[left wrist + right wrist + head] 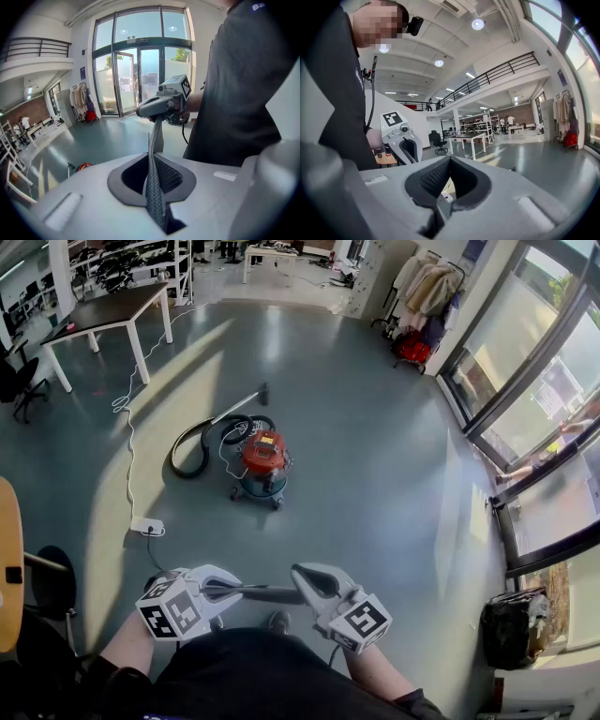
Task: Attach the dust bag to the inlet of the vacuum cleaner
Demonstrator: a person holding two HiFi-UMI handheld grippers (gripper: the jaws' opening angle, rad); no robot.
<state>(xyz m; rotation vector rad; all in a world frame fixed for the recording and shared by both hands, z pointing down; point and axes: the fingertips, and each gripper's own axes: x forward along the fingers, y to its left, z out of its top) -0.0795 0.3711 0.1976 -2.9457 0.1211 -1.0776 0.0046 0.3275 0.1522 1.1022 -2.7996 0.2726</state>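
Open floor (375,474) spans the frame centre and right. Obstructions: vacuum cleaner (264,457) at centre; hose (176,454) and white cable (129,442) left of it; desk (112,307) upper left.

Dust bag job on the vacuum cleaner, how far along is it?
Done: the left gripper is shut on the grey fabric dust bag. In hand: holding it up, while the right gripper is shut with nothing between its jaws. Left: the vacuum cleaner stands well away, so reaching it and fitting the bag on its inlet remain.
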